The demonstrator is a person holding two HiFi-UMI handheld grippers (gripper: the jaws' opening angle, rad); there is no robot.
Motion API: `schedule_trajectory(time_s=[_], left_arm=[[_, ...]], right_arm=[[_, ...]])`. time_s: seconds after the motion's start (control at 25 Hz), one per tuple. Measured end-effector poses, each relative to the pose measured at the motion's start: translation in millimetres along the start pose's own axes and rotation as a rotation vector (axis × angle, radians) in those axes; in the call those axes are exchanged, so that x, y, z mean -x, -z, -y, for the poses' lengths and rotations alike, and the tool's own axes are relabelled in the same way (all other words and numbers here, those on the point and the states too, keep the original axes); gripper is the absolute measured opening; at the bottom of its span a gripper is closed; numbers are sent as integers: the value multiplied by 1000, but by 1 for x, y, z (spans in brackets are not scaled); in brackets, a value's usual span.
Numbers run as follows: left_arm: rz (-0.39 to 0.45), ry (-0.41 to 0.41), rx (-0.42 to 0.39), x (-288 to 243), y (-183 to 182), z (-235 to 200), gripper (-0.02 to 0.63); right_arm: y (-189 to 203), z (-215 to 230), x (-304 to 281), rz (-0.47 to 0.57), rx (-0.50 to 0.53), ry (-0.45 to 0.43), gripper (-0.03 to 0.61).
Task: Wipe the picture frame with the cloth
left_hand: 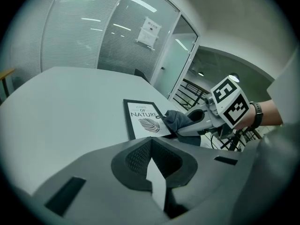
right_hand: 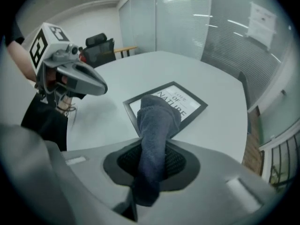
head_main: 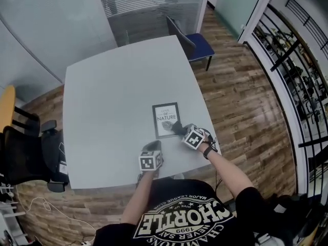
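So the black-rimmed picture frame with the white "NATURE" leaf print (head_main: 166, 118) is lying flat on the big pale grey table (head_main: 113, 91), over on the right-hand side of it and pretty close to the edge where the person stands. The right gripper (head_main: 179, 129) has its jaws clamped on a dark blue-grey cloth (right_hand: 157, 123), and the bunched free end of that cloth is sitting on the frame's near right corner, looks like it's touching the glass there. The left gripper (head_main: 153, 146) is just hanging out over bare table near the front edge, a bit to the left of the frame's bottom edge and not touching it. Its jaws are closed together with nothing in them as far as I can see. Off past the far corner of the table there's a blue-seated chair (head_main: 199, 45), and a black office chair (head_main: 25, 155) on the left, all on a wood plank floor (head_main: 246, 101)
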State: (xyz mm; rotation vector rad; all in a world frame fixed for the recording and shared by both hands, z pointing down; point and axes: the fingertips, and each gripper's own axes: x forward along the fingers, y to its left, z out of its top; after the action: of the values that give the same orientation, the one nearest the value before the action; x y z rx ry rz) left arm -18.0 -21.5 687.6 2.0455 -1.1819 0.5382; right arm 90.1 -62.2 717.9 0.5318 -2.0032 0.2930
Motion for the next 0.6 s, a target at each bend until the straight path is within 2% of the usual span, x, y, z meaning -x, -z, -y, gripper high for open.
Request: schedule_trajectory(time_s=[0.16,0.24,0.44,0.6], left_arm=[[101,-22,-82,12,-39,17,2],[192,-29,-115,27,-72,28,2],[406,-62,-193,78,-146,56,2],[536,-90,-256,126,-180,95,2]], right_arm=[[-20,11,45,259,-259,73,74],[-37,19,81,396,-324,130,74],[-74,31,185,671,-315,321,74],[-80,17,251,785,-238,453,74]])
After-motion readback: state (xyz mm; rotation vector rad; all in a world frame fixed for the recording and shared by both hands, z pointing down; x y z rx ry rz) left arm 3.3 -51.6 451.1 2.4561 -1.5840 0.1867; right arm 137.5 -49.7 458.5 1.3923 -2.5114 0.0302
